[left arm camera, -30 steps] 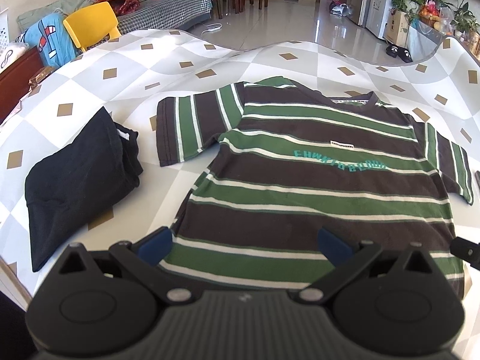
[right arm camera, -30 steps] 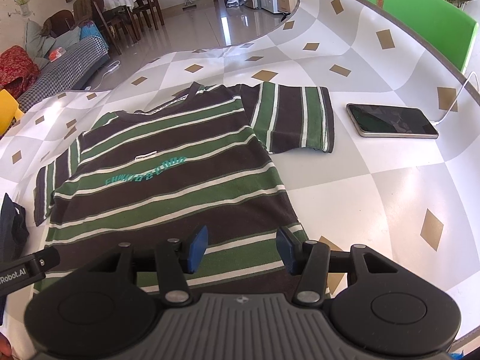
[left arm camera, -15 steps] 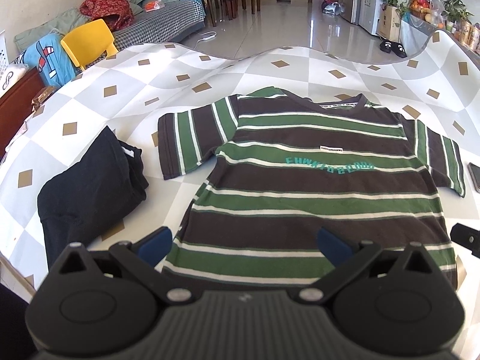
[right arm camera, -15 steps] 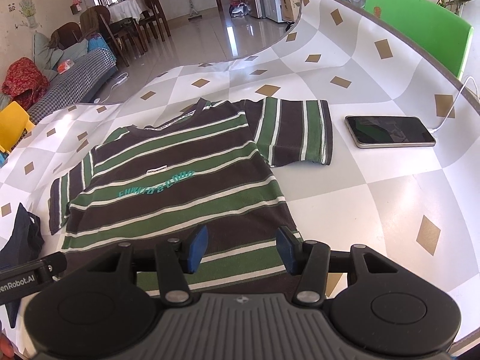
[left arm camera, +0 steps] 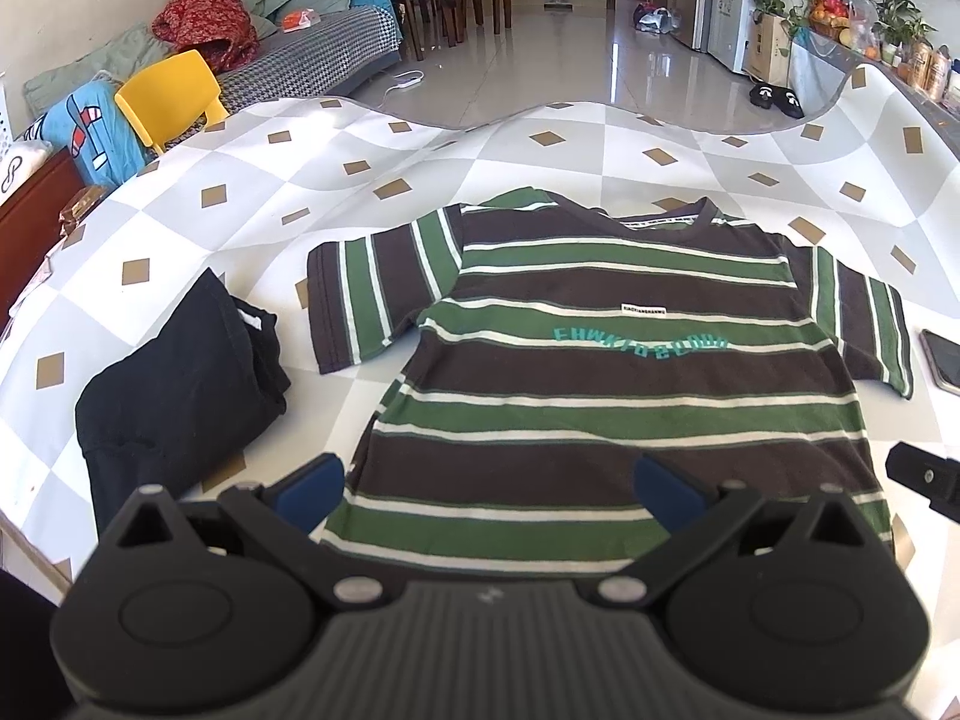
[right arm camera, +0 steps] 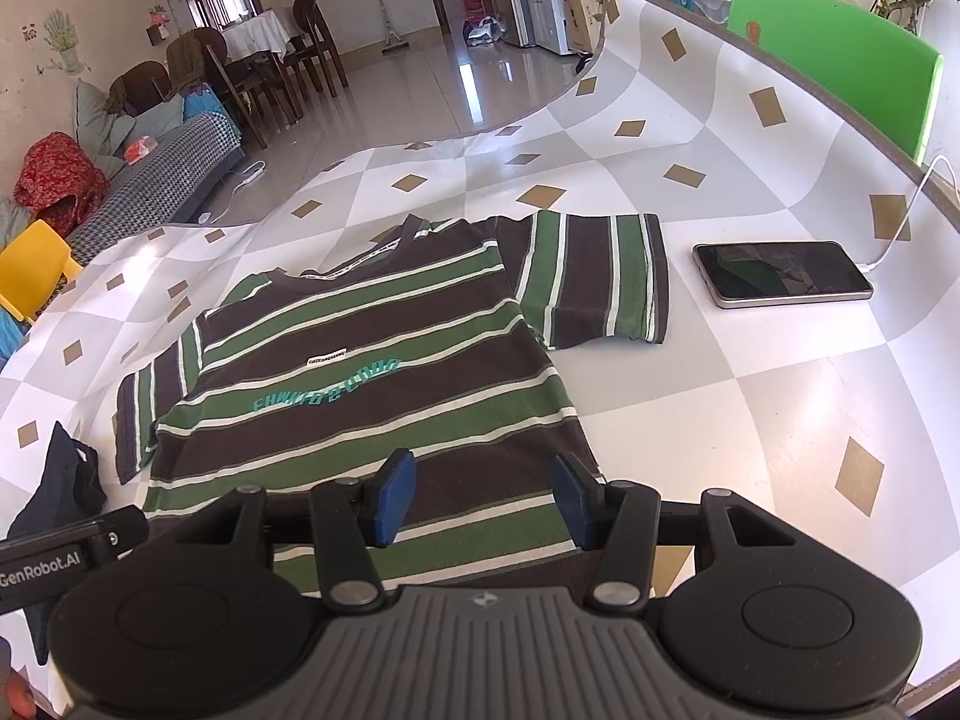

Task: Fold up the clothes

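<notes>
Only the right wrist view shows the whole phone (right arm camera: 783, 273) with its white cable; the left wrist view shows the dark folded garment (left arm camera: 174, 387) in full. The striped T-shirt (left arm camera: 612, 372) lies flat, front up, on the checkered tablecloth (left arm camera: 336, 192). The left gripper (left arm camera: 489, 486) and right gripper (right arm camera: 483, 498) hover with jaws apart, empty.

Left gripper (left arm camera: 489, 489): jaws spread wide, nothing held between the fingers.
Right gripper (right arm camera: 483, 498): jaws parted, nothing held between the fingers.
</notes>
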